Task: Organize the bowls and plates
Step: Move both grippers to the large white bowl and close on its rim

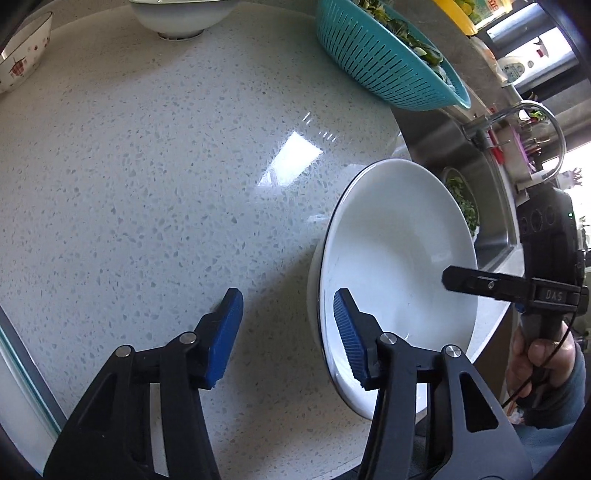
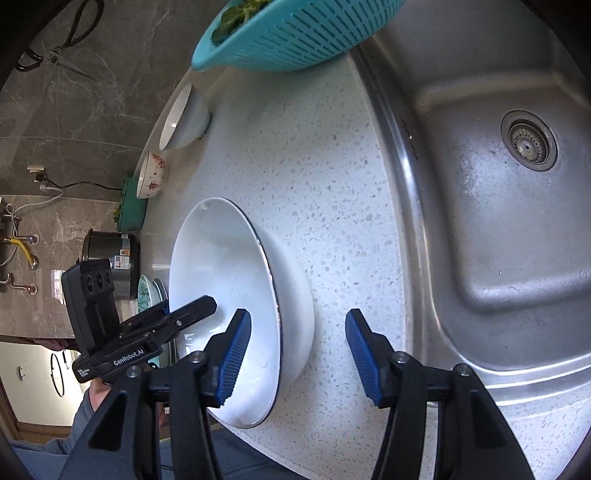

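On the pale speckled countertop [image 1: 147,184], going left to right in the left wrist view, a patterned bowl [image 1: 22,62] with small red motifs sits at the far left edge, a plain white bowl [image 1: 173,18] stands at the back, and a teal colander [image 1: 384,55] with green leaves in it rests near the rim of the steel sink [image 2: 498,240]. Nearer the front edge stands the large white bowl [image 1: 395,258], the piece both tools are at. The left gripper [image 1: 288,328] straddles its near-left rim: one blue pad is outside over bare counter, the other is over the inside of the bowl, and the jaws stand about half open with a clear gap between the outer pad and the bowl's wall, so nothing is pinched. The right gripper [image 2: 299,354], seen in its own view, straddles the opposite rim in the same way, one pad inside the bowl and one over the counter toward the sink, jaws also about half open and not pressing on the wall. Each gripper shows in the other's view, reaching into the bowl from its side, with a hand [image 1: 543,362] and a grey-blue sleeve behind it. At the far left of the right wrist view a metal pot [image 2: 110,262] and some stacked plates [image 2: 151,291] stand beyond the bowl.
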The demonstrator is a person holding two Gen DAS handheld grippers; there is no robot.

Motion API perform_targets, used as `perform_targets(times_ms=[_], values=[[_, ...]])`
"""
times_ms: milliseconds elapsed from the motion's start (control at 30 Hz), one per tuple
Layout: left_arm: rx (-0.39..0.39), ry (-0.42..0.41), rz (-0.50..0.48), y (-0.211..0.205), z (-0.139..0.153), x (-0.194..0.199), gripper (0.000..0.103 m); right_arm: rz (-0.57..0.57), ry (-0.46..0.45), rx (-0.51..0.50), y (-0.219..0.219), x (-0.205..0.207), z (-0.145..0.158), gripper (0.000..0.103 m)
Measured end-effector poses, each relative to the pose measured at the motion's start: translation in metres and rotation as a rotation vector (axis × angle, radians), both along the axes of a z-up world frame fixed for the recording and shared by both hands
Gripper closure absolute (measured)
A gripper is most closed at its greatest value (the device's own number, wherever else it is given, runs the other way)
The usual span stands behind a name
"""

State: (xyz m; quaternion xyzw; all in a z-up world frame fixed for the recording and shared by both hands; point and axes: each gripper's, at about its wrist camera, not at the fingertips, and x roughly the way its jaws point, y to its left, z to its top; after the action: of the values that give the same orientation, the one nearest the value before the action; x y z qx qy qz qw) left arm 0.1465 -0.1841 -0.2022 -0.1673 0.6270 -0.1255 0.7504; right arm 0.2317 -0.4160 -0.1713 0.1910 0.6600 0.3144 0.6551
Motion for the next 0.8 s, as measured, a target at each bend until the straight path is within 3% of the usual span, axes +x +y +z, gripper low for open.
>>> perform_targets(times_ms=[167,233,333,433,800], values=[[-0.023,0.022,-0.026,0.003,0.0,0.01,0.055,-0.004,0.025,0.023,0.003,0.007,-0.006,0.05],[-0.033,0.028,-0.031,0.002,-0.001,0.012,0.055,0.018,0.027,0.009,0.009,0.008,-0.006,0.062],[-0.046,0.058,-0.046,0.0,-0.003,0.007,0.079,0.038,0.05,-0.002,0.015,0.005,-0.01,0.07],[-0.052,0.059,-0.068,-0.008,-0.005,0.004,0.09,0.039,0.062,-0.012,0.015,0.005,-0.013,0.081],[-0.051,0.049,-0.042,-0.006,0.002,0.013,0.092,0.038,0.062,-0.038,0.02,0.005,-0.008,0.083]])
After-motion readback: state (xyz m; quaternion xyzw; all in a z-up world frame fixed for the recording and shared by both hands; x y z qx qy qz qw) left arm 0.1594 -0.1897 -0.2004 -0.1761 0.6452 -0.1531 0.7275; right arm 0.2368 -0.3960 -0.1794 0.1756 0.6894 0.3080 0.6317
